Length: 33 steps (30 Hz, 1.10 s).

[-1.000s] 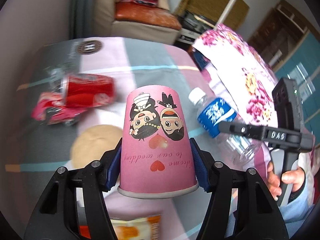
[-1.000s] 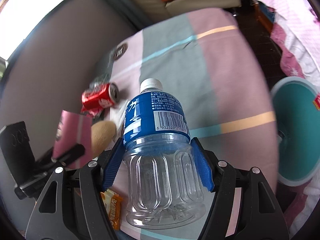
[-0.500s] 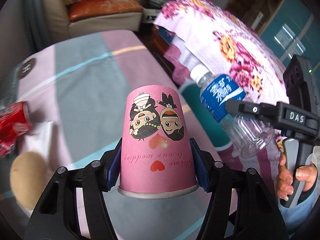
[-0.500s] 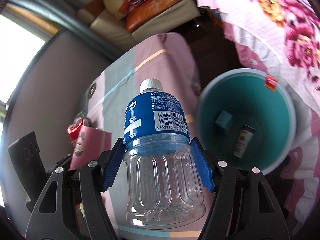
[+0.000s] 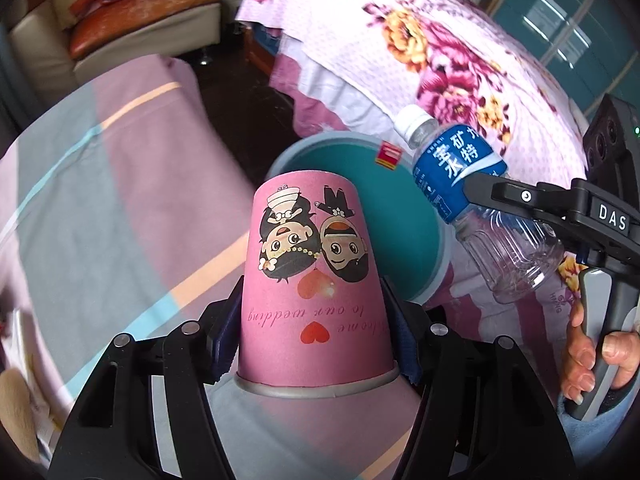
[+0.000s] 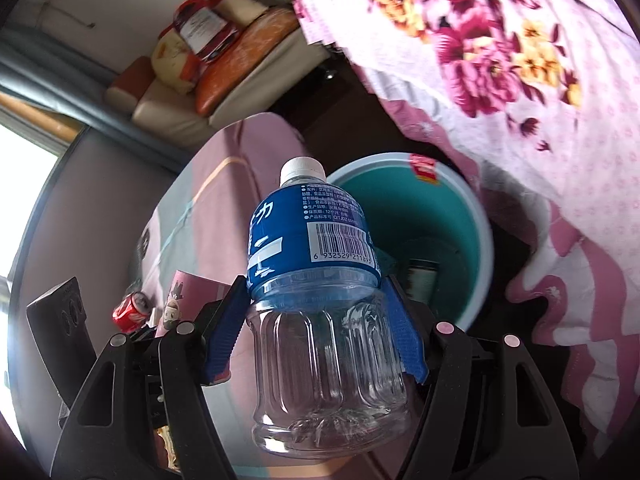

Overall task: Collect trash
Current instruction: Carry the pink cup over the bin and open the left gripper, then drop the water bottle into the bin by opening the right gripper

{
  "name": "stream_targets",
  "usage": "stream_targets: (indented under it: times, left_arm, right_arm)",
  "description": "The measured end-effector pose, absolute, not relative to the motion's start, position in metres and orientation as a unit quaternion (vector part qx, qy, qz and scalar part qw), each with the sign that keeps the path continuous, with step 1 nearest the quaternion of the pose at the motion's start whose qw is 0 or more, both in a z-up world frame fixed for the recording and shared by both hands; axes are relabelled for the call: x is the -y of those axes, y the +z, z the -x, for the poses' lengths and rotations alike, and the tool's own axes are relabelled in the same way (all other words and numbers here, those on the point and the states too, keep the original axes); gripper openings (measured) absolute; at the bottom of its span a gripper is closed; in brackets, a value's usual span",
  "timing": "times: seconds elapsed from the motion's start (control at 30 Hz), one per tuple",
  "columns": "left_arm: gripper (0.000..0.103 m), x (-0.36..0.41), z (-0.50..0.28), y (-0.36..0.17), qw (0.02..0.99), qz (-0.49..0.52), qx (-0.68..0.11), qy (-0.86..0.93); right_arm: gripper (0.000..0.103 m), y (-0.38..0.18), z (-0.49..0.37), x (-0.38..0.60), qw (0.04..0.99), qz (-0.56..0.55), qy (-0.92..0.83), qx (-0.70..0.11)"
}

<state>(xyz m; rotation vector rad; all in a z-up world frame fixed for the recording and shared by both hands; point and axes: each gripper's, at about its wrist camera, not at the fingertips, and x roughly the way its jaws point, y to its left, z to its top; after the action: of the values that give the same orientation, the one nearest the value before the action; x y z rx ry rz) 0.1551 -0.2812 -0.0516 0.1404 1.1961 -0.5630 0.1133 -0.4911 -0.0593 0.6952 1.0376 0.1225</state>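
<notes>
My left gripper [image 5: 314,332] is shut on an upside-down pink paper cup [image 5: 312,280] printed with a cartoon wedding couple. My right gripper [image 6: 314,328] is shut on an empty clear water bottle [image 6: 320,320] with a blue label and white cap; the same bottle [image 5: 476,200] shows in the left wrist view at the right. Both are held in the air near a teal bin [image 6: 460,216] that stands on the floor beyond the table edge; the bin's rim [image 5: 344,140] appears right behind the cup. Some trash lies in the bin's bottom.
A striped pink and grey tablecloth [image 5: 100,184] covers the table at left. A crushed red can [image 6: 132,310] lies on it far back. A floral bedspread [image 5: 440,60] hangs close to the bin. A sofa [image 5: 132,24] stands beyond. A person's hand [image 5: 596,356] grips the right handle.
Both grippers have swung from over the table toward the bin, carrying cup and bottle. The can and other table litter have slid out of the left view; the bin has come in.
</notes>
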Motion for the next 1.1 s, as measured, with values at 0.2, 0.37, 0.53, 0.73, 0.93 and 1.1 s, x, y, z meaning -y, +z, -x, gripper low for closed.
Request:
stream_targets:
  times: [0.2, 0.37, 0.53, 0.73, 0.93, 1.1]
  left_arm:
    - [0.064, 0.313, -0.16, -0.068, 0.772, -0.09, -0.567, -0.273]
    - [0.068, 0.323, -0.166, -0.08, 0.761, -0.095, -0.581, -0.272]
    - [0.077, 0.322, -0.167, -0.085, 0.755, -0.091, -0.59, -0.27]
    - [0.082, 0.316, -0.166, -0.085, 0.756, -0.084, -0.591, -0.268]
    - [0.083, 0.307, -0.166, -0.083, 0.762, -0.073, -0.589, -0.26]
    - [0.086, 0.297, -0.163, -0.078, 0.768, -0.061, -0.583, -0.257]
  right_arm:
    - [0.064, -0.069, -0.114, 0.507, 0.808, -0.332, 0.046, -0.485]
    - [0.064, -0.073, -0.119, 0.51, 0.806, -0.332, 0.041, -0.488]
    - [0.064, -0.076, -0.12, 0.512, 0.805, -0.33, 0.039, -0.491]
    - [0.064, -0.078, -0.125, 0.505, 0.803, -0.327, 0.04, -0.497]
    - [0.064, -0.078, -0.13, 0.5, 0.803, -0.321, 0.042, -0.501]
    - [0.064, -0.077, -0.132, 0.496, 0.804, -0.314, 0.037, -0.503]
